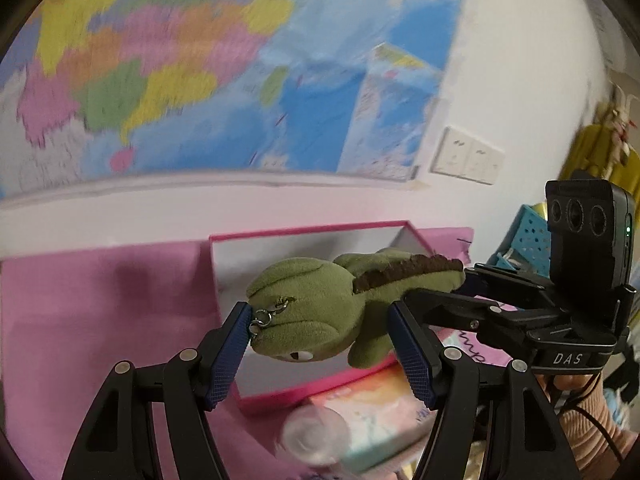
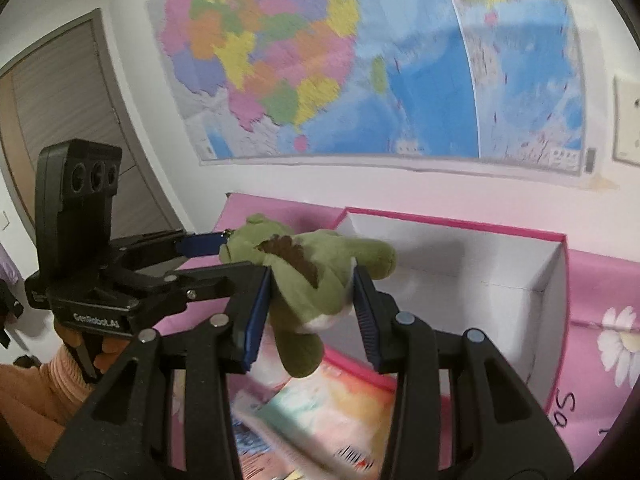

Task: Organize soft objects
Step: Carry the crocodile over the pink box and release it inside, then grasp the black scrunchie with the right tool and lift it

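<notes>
I pinched the green plush toy [image 1: 320, 308] by head and tail with my 2 claws, left claw [image 1: 320, 344] and right claw [image 2: 308, 312], mid-frame above the pink box [image 2: 552, 280], spreading its weight for dropping in.

Olive-green plush crocodile [image 1: 316, 304] with brown ridge, pink-rimmed white box [image 2: 460, 264], pink floral cloth [image 2: 600, 320].

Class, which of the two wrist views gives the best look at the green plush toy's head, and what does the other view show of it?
The left wrist view: the green plush toy shows its head, eye and metal clasp sharply. The right wrist view shows mainly its back ridge, body and legs, with the head turned away.
</notes>
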